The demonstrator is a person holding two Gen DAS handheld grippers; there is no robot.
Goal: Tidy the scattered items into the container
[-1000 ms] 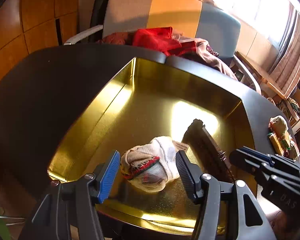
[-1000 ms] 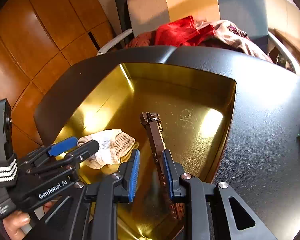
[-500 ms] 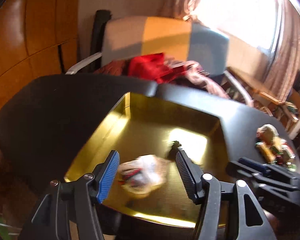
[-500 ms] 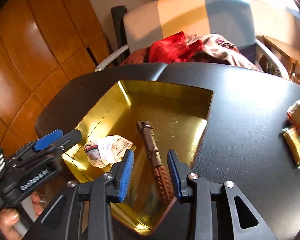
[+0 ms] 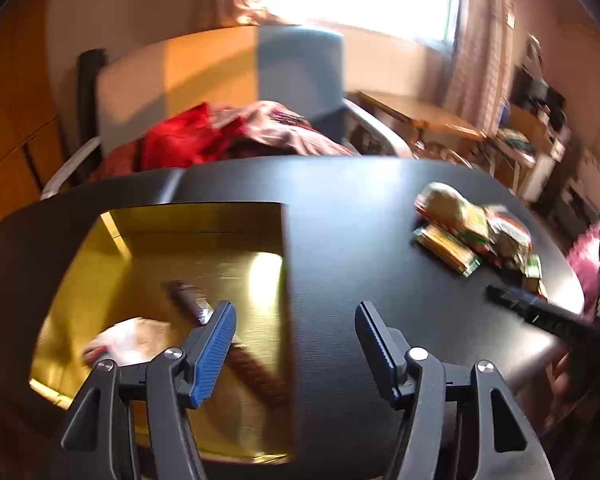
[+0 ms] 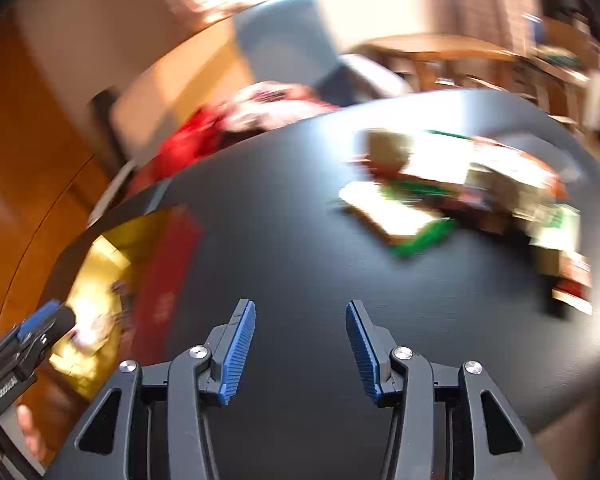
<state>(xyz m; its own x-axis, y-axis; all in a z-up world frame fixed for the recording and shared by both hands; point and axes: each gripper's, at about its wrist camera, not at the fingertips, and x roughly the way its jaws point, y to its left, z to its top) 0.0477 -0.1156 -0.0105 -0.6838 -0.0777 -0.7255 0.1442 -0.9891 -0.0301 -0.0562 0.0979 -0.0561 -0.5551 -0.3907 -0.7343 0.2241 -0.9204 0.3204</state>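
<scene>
A gold container sits in the black table at the left. Inside lie a rolled white sock and a brown strap-like item. My left gripper is open and empty above the table, just right of the container. A pile of snack packets lies on the table at the far right; it also shows, blurred, in the right wrist view. My right gripper is open and empty over bare table, the container at its left.
A chair with red and pink clothes stands behind the table. Wooden furniture stands at the back right. The right gripper's body shows at the right of the left wrist view. The black table lies between container and packets.
Both grippers have pulled back from the container and swung right. The right gripper has let go of the brown strap and opened wide. The snack packets have come into view.
</scene>
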